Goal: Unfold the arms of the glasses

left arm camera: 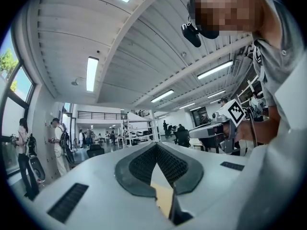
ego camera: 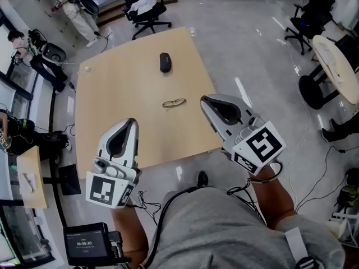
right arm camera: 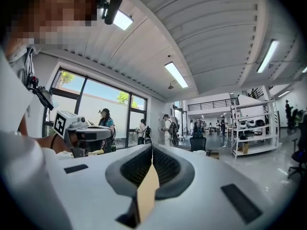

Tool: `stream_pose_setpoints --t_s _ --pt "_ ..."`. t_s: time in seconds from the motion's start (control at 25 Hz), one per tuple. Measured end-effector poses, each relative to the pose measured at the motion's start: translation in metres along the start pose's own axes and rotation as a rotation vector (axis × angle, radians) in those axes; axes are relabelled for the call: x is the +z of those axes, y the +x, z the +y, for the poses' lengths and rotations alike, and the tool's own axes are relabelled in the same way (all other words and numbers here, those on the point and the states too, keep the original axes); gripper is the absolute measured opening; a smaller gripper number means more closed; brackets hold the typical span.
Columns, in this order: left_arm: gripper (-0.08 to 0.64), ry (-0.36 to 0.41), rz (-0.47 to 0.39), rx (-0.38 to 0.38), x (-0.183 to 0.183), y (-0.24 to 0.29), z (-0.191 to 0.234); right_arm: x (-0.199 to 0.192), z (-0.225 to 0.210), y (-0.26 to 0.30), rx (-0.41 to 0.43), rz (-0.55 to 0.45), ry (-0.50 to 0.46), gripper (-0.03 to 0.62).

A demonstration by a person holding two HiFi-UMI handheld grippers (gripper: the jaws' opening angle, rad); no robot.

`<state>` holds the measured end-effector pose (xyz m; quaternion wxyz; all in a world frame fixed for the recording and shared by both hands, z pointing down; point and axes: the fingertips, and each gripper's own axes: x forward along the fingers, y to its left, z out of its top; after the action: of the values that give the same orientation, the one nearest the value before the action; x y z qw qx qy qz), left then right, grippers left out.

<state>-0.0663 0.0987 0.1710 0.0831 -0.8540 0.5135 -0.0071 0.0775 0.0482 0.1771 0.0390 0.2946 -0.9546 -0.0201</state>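
A thin-framed pair of glasses lies near the middle of the light wooden table; whether its arms are folded is too small to tell. My left gripper hovers over the table's near edge, left of and nearer than the glasses, its jaws shut and empty. My right gripper is close to the right of the glasses, apart from them, also shut with nothing held. In the left gripper view the left gripper points level across the room, as does the right gripper in its own view. Neither gripper view shows the glasses.
A black oval object rests farther back on the table and a small white item near its far left corner. A black office chair stands beyond the table. People stand at the far left. A round table is at the right.
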Motion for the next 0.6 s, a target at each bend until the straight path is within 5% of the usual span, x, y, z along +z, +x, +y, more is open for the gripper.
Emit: stream_pose_setpoints --t_s 0.6 --pt "0.006 -0.015 0.047 0.008 -0.029 0.080 0.027 -0.028 -0.070 0.048 0.025 0.029 0.059 0.008"
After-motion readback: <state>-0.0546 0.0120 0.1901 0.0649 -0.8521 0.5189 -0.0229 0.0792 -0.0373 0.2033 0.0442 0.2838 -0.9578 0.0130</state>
